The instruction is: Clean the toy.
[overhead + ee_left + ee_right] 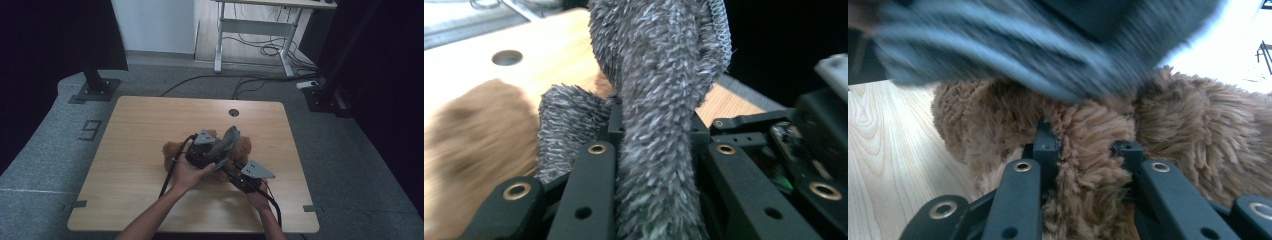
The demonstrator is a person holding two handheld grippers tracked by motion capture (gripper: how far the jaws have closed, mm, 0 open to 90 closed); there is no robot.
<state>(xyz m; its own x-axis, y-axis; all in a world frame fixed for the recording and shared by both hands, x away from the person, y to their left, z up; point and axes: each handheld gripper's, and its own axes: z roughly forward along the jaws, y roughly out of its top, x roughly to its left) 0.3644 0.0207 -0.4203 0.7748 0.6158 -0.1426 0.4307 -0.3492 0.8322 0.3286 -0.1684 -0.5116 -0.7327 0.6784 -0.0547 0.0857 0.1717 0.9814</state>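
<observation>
The wooden surface [140,150] carries everything here, bare but for a small round hole in the board beyond both grippers. At its middle lies a brown plush toy [172,150], a shaggy heap spreading out to either side of the two tools and resting on the board beneath them.

Across the top of the toy, between the grippers, runs a grey fuzzy cloth [226,142], a long fleecy strip with a knitted edge at its far end. The left gripper [202,155] has its jaws clamped on this strip: in the left gripper view the grey pile [659,125] rises straight up from between the jaws, lifted clear of the brown fur behind it, which suggests the strip is being drawn off or around the toy.

The right gripper [239,177], nearer the person and just beside the left one, is clamped on a tuft of the brown fur [1088,165]. In the right gripper view the toy fills the space ahead of the jaws, with the blurred grey strip passing above. That hold most likely pins the toy down so it does not follow the cloth
</observation>
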